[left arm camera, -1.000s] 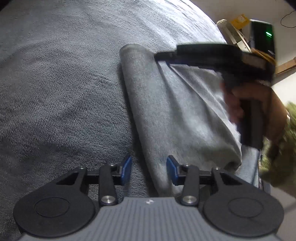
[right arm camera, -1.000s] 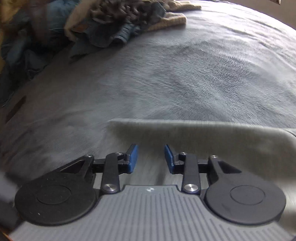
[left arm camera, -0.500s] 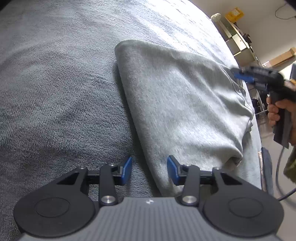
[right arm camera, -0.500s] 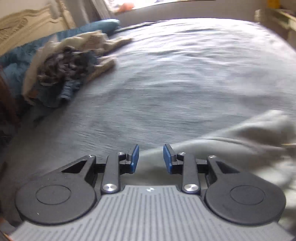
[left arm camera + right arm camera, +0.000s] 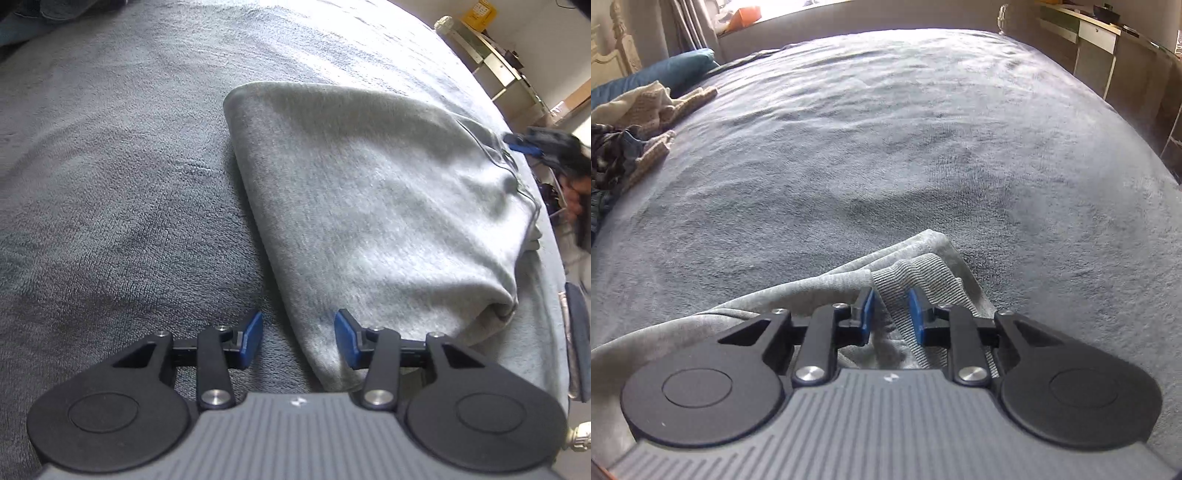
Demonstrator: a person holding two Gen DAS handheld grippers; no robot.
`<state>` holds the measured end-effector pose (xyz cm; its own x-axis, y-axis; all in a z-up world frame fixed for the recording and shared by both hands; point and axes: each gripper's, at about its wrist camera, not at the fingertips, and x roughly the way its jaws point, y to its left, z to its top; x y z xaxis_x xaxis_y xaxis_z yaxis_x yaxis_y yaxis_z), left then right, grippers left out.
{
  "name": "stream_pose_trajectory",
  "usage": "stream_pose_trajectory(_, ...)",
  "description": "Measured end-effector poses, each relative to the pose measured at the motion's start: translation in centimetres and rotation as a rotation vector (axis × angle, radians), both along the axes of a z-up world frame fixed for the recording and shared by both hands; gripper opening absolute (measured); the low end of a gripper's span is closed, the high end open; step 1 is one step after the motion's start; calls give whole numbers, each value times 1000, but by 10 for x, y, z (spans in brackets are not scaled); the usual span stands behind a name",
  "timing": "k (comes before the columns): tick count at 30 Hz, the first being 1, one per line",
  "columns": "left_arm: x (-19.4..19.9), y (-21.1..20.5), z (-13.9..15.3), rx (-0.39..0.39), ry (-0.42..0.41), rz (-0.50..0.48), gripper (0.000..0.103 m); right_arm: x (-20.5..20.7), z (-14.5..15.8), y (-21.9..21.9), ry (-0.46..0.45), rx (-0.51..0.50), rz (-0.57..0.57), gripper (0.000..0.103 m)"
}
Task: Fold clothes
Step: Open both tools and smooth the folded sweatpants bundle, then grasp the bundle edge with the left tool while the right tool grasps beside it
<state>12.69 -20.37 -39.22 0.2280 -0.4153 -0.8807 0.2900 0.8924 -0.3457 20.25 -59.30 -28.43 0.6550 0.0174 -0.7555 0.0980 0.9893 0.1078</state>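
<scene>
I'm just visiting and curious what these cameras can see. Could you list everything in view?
Blanket: one, dark grey, covering the bed.
Folded garment: one, light grey, on the blanket; its ribbed hem lies between the right gripper's pads.
Clothes pile: one, beige, blue and dark, at the bed's far left.
Pillow: one, blue, behind the pile.
Shelf unit: one, pale, beside the bed.
Left gripper: one, black with blue pads, open at the garment's near corner.
Right gripper: one, same colours, jaws closing.
</scene>
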Motion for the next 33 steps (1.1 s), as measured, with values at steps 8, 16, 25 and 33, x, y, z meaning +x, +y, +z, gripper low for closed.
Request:
stream_pose_trajectory(8, -18, 4, 3, 52, -43, 62, 51, -32, -29, -31, 61, -12, 89, 19)
stream_pose_trajectory(16, -39, -20, 37, 201, -191, 81, 53, -105, 30, 24, -42, 38, 415, 22)
stream_pose_trajectory(25, -72, -114, 19, 318, -490, -707, 58, -235, -7, 132, -291, -562, 1295, 56)
stream_pose_trajectory(33, -103, -141, -16, 421, -631, -923, 58, -251, -38, 152, -394, -859, 1653, 64)
